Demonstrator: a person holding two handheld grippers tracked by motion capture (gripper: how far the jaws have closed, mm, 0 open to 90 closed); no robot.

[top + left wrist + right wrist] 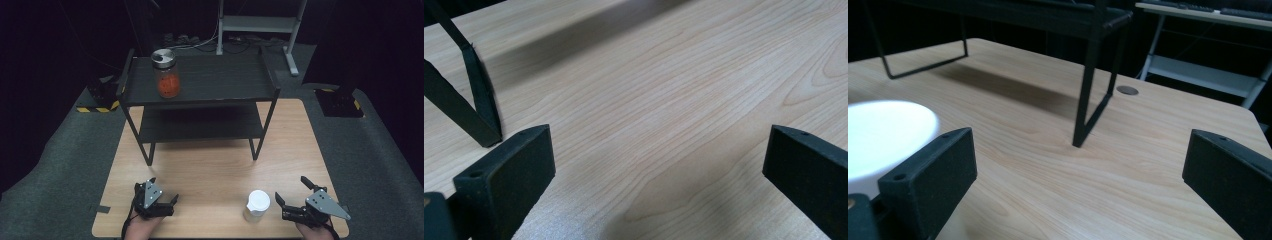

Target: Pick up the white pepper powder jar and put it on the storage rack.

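Both claws are waiting wide apart near the front edge of the bench, and a little white tub is standing close to the right one.

The white tub (257,205) is sitting upright near the front edge of the bench (215,165), toward its right corner, just beside the right claw (292,197). The left claw (159,192) is resting near the front left corner, well apart from the tub, and it is holding nothing. The tub is looking small and light, probably smooth plastic, so it may be slippery and easy to tip. Its lid is looking wider than its body, so squeezing the sides just under the lid seems safest. A jar (166,73) with red stuff is standing on the shelf (220,82) at the back.
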